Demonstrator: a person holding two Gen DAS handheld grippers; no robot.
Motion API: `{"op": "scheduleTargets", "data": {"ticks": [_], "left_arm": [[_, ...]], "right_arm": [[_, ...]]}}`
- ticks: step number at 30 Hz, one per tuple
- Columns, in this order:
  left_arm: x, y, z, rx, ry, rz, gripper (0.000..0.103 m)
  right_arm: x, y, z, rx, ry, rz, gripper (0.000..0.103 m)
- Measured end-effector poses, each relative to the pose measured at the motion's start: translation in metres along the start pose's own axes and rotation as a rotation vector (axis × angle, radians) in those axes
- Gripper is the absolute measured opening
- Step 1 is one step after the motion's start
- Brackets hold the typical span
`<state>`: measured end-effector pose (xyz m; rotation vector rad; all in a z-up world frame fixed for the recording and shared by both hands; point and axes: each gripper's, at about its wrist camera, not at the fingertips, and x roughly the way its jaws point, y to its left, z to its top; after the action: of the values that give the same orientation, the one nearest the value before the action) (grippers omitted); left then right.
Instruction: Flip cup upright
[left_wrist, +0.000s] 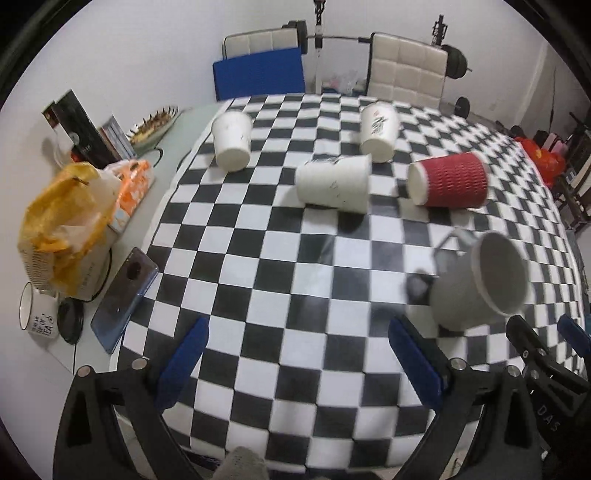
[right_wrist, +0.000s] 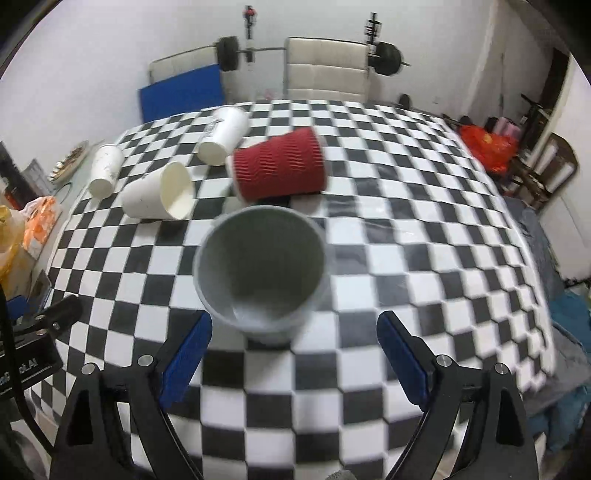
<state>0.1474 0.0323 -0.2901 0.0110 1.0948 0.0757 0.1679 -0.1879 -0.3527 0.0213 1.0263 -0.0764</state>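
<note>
At the far left of the left wrist view we are seeing a white enamel mug (left_wrist: 37, 312), a smartphone (left_wrist: 125, 297) and a yellow plastic bag (left_wrist: 62, 218) sitting on the bare tabletop beside the checkered tablecloth (left_wrist: 258, 295). Our left gripper (left_wrist: 297, 358) is hovering over the cloth with its blue pads spread wide and nothing between them.

Moving right, a white paper cup (left_wrist: 232, 140) is standing upside down near the far left edge of the cloth. Another white paper cup (left_wrist: 334, 182) is lying on its side in the middle, with a printed paper cup (left_wrist: 378, 133) behind it. Next, a red ribbed paper cup (left_wrist: 448, 180) is lying on its side.

Furthest right, the gray cup (left_wrist: 480, 284) is tilting, blurred, its mouth facing up and to the right. In the right wrist view this gray cup (right_wrist: 262, 273) is sitting just ahead of our right gripper (right_wrist: 295, 354), whose pads are spread open on either side without touching it; the cup's mouth is facing the camera. The red cup (right_wrist: 280, 166) is lying just behind it.
</note>
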Motion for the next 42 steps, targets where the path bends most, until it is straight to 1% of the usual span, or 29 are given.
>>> {"op": "scheduleTargets", "data": {"ticks": [1,4,8,10,17,18,21,25,27,31,38,42], "left_arm": [[-0.010,-0.005,-0.002,0.006,-0.008,-0.001,0.100],[-0.033,-0.015,-0.006,0.019,-0.028,-0.007,0.100],[-0.074,-0.028,-0.014,0.026,-0.065,-0.013,0.100],[-0.093,-0.032,-0.017,0.025,-0.083,-0.022,0.100],[-0.174,-0.040,-0.031,0.033,-0.156,-0.041,0.100],[-0.186,-0.040,-0.033,0.034,-0.167,-0.044,0.100],[-0.218,-0.040,-0.041,0.028,-0.194,-0.051,0.100],[-0.256,-0.039,-0.052,0.009,-0.229,-0.039,0.100],[-0.270,-0.038,-0.055,-0.008,-0.235,-0.037,0.100],[-0.291,-0.036,-0.061,-0.021,-0.247,-0.021,0.100],[-0.317,-0.033,-0.067,-0.036,-0.282,-0.007,0.100],[-0.326,-0.033,-0.069,-0.040,-0.294,-0.002,0.100]], "right_arm": [[-0.011,-0.005,-0.001,0.009,0.004,-0.018,0.092],[-0.040,-0.020,-0.003,0.028,0.008,-0.032,0.092],[-0.083,-0.043,-0.007,0.044,0.018,-0.028,0.092],[-0.104,-0.050,-0.008,0.038,0.012,-0.040,0.092],[-0.195,-0.073,-0.015,0.029,-0.046,-0.028,0.092],[-0.213,-0.077,-0.017,0.028,-0.062,-0.021,0.092],[-0.249,-0.083,-0.021,0.024,-0.099,-0.021,0.092],[-0.296,-0.090,-0.026,0.014,-0.144,-0.011,0.092],[-0.314,-0.090,-0.028,0.003,-0.161,-0.015,0.093],[-0.350,-0.090,-0.032,-0.015,-0.192,0.009,0.093],[-0.390,-0.090,-0.035,-0.033,-0.241,0.025,0.093],[-0.403,-0.089,-0.035,-0.044,-0.256,0.033,0.094]]}}
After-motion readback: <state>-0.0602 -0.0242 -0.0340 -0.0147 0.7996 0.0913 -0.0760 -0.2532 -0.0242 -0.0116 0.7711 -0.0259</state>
